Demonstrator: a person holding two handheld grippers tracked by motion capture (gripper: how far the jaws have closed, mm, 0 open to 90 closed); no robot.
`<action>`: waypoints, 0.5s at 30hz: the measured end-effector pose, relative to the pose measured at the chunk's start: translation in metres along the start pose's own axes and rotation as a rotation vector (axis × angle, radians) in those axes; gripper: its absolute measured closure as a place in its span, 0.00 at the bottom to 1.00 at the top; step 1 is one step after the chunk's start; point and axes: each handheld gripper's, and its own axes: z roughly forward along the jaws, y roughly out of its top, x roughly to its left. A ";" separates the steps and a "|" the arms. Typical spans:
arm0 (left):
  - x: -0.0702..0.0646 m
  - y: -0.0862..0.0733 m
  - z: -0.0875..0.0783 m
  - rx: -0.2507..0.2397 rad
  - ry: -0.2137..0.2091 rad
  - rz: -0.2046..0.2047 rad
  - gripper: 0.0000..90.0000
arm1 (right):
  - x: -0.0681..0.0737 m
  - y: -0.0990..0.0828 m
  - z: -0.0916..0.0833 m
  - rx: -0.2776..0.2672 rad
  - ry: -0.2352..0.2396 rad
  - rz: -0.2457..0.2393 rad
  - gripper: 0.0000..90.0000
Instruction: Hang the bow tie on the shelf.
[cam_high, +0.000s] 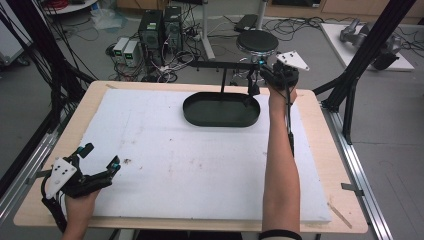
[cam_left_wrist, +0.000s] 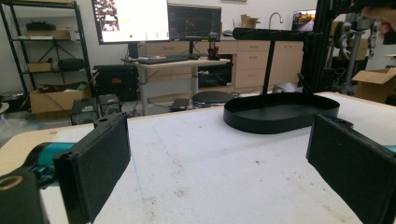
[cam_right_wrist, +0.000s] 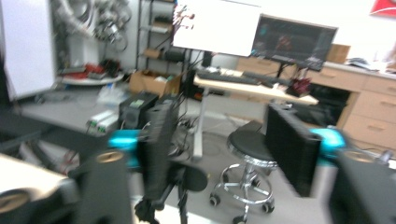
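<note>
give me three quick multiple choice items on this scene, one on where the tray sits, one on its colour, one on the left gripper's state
1. Where on the table is the oval tray?
A. on the far side, toward the right gripper
B. at the near left corner
C. on the floor

2. What colour is the tray?
A. white
B. black
C. red

3. How does the left gripper stand?
A. shut on the tray
B. shut on a cup
C. open, holding nothing

Answers:
1. A, the high view shows it at the far edge of the white mat, next to the raised right gripper.
2. B, rim and floor are black in both views.
3. C, the left gripper view shows its pads wide apart with bare mat between them.
</note>
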 end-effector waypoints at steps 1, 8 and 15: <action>0.000 0.000 0.000 -0.004 0.001 -0.003 0.08 | -0.001 0.003 -0.004 -0.015 -0.011 0.019 0.34; 0.000 0.001 0.000 0.004 -0.003 0.000 0.08 | -0.008 0.026 -0.034 -0.070 -0.008 0.042 0.13; 0.000 0.002 -0.001 0.000 -0.003 -0.003 0.08 | -0.007 0.044 -0.084 -0.168 -0.028 0.025 0.13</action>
